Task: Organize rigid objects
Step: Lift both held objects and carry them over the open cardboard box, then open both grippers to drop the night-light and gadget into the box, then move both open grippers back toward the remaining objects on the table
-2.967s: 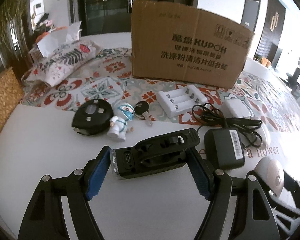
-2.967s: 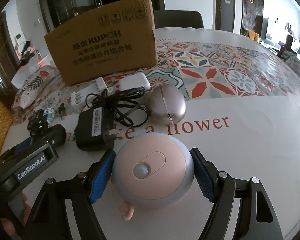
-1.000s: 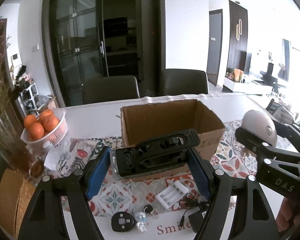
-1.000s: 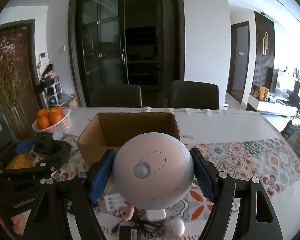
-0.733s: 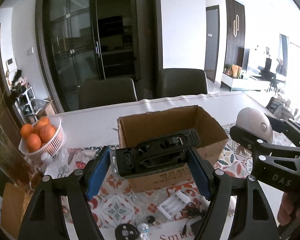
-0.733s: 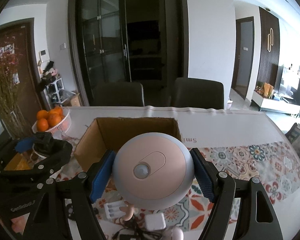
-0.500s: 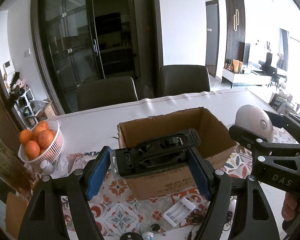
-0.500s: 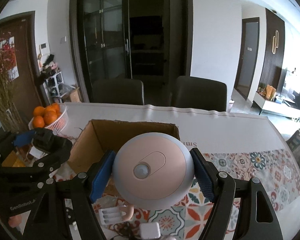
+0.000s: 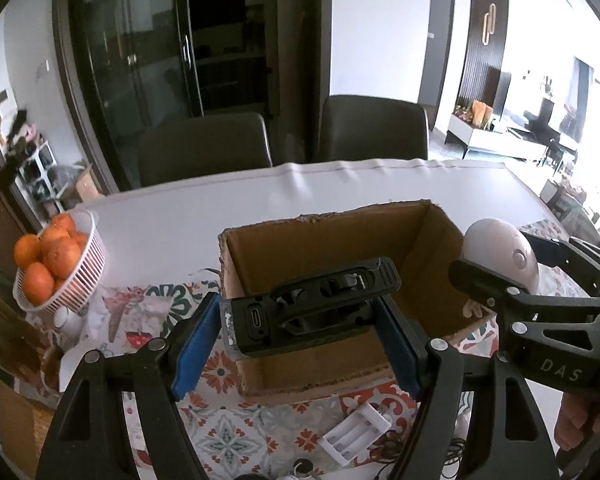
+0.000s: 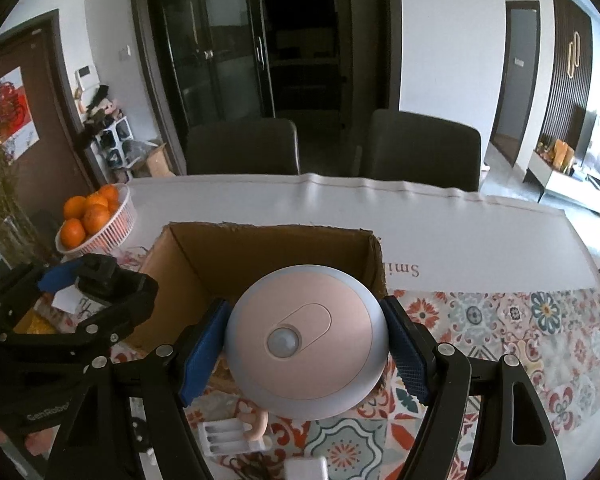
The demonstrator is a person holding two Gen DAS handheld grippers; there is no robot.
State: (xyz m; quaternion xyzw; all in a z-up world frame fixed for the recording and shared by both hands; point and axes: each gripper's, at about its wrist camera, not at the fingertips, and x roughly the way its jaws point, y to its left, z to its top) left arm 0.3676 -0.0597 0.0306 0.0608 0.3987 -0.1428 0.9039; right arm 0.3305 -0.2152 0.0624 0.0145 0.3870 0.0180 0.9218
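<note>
Left gripper (image 9: 296, 336) clamps black device (image 9: 304, 312), right gripper (image 10: 302, 352) clamps pink round lamp (image 10: 306, 336); both held above open cardboard box (image 9: 332, 252), not yet dropped in. Battery holder (image 9: 356, 432), cables remain on table (image 9: 180, 216): mostly undone.

Table (image 10: 480, 240): covered by a white cloth along the far side, with printed lettering near its right part, and a patterned floral-tile mat (image 10: 540, 320) on the near side.

Resting on it:
- Open cardboard box (image 9: 340, 248), centre, upright, standing partly on the mat.
- White basket of oranges (image 9: 58, 264), far left.
- White battery holder (image 9: 356, 434) with ribbed slots, on the mat just near of the box.
- Black tangled cable (image 9: 384, 454), beside the holder at the near edge.
- Small white block (image 10: 306, 469), near edge, partly cut off.
</note>
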